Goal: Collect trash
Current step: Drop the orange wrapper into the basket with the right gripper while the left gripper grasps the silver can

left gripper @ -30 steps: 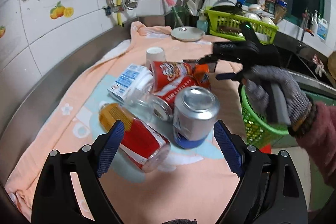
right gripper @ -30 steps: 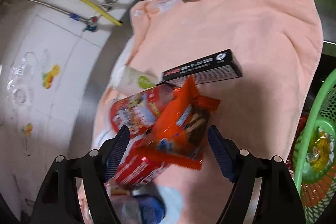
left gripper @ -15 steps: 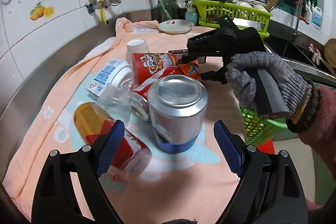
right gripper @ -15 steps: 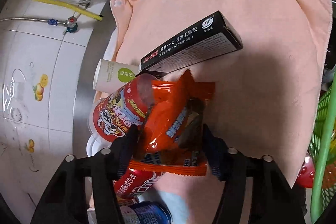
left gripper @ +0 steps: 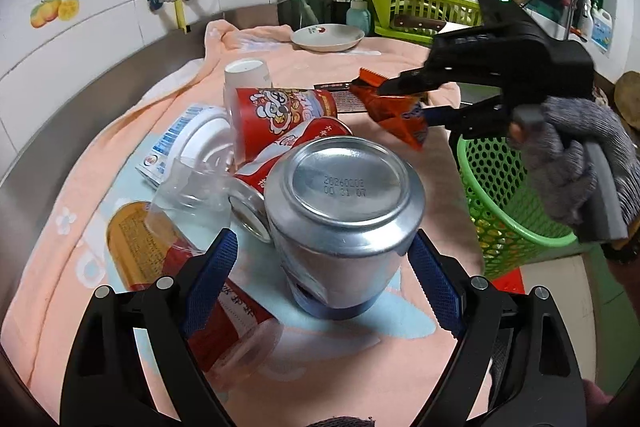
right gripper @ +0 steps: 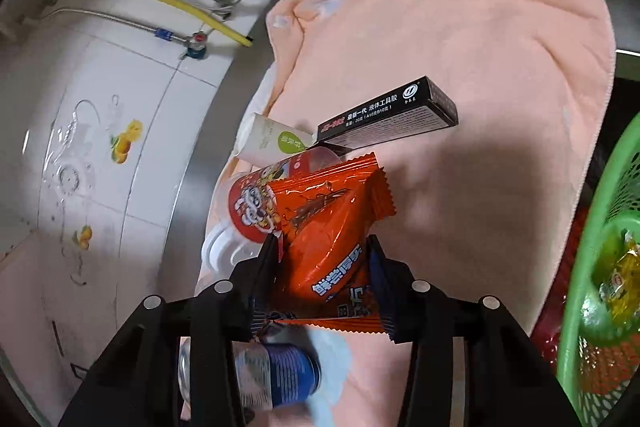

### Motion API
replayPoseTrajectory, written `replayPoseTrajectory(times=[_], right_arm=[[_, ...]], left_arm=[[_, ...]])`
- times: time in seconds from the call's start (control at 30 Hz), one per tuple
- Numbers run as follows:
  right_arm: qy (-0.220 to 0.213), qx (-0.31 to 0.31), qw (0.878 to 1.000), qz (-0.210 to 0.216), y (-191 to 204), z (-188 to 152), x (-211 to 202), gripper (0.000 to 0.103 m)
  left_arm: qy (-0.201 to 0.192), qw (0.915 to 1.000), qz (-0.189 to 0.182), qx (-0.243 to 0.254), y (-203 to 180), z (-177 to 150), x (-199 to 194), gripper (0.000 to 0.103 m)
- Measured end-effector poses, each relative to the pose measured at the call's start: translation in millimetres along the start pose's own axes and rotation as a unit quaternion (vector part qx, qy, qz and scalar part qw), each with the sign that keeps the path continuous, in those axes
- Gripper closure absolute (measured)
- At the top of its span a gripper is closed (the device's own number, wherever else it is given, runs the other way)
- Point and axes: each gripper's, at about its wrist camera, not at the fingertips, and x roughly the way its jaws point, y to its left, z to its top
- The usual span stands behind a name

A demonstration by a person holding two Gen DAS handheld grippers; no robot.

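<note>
The peach towel (left gripper: 400,367) covers the counter, with the green mesh basket (left gripper: 516,195) at its right edge. On the towel stands 1 upturned silver can (left gripper: 344,211) between the spread jaws of the left gripper (left gripper: 320,279) — nothing pinched yet. Smallest, the orange snack wrapper (right gripper: 324,239) sits lifted in the right gripper (right gripper: 324,267), whose jaws are closing on it. The step looks like pickup; next, the wrapper likely needs carrying over the basket and releasing — without snagging the rim.

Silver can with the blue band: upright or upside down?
Upside down: the silver can stands on the peach towel, its stamped concave base facing up.
</note>
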Motion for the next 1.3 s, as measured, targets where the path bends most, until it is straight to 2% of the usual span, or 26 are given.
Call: replayPoseTrajectory(times=[0.1, 0.2, 0.37, 0.57, 0.6, 0.7, 0.73, 0.87, 1.0, 1.13, 1.23, 1.3], right_arm=[[-0.01, -0.014, 1.0, -0.002, 1.8, -5.3, -11.8, 0.061], [-0.029, -0.034, 0.999, -0.013, 4.5, -13.1, -26.1, 0.061], [-0.055, -0.08, 0.995, -0.041, 10.4, -26.5, -40.4, 0.061], [-0.068, -0.106, 0.99, -0.058, 5.0, -40.9, -57.3, 0.061], [-0.073, -0.114, 0.989, -0.066, 3.4, -44.0, -62.6, 0.061], [-0.086, -0.128, 0.984, -0.087, -2.8, -49.5, -77.0, 0.061], [-0.094, -0.131, 0.982, -0.097, -6.7, -51.4, -84.3, 0.061], [-0.112, -0.145, 0.972, -0.149, -25.5, -59.3, -109.5, 0.061], [-0.114, -0.143, 0.964, -0.196, -56.0, -63.6, -130.0, 0.061], [-0.107, -0.122, 0.959, -0.232, -94.0, -64.1, -147.3, 0.06], [-0.102, -0.111, 0.957, -0.249, -115.2, -64.0, -153.1, 0.057], [-0.1, -0.104, 0.956, -0.256, -126.2, -65.7, -154.9, 0.05]], left_arm=[[0.007, 1.0, -0.006, 0.002, -2.3, -0.6, 5.8, 0.017], [0.021, 0.9993, -0.007, -0.029, -3.2, -1.2, 13.8, 0.014], [0.011, 0.9973, 0.031, -0.066, -9.1, -3.6, 14.8, 0.015], [-0.003, 0.9903, 0.07, -0.12, -10.6, -5.1, 13.5, 0.016], [-0.006, 0.9893, 0.073, -0.126, -11.4, -5.7, 12.7, 0.017], [-0.004, 0.9865, 0.074, -0.146, -11.3, -6.8, 13.7, 0.03], [-0.005, 0.9853, 0.067, -0.157, -10.1, -7.3, 15.1, 0.035], [-0.009, 0.9822, 0.08, -0.17, -10.6, -8.5, 15.1, 0.036], [-0.019, 0.9827, 0.091, -0.16, -15.1, -6.5, 8.1, 0.036], [-0.032, 0.9845, 0.086, -0.15, -18.5, -2.2, -3.4, 0.037], [-0.041, 0.9856, 0.078, -0.144, -22.0, 2.9, -11.8, 0.037], [-0.048, 0.9862, 0.069, -0.142, -25.6, 6.7, -16.8, 0.037]])
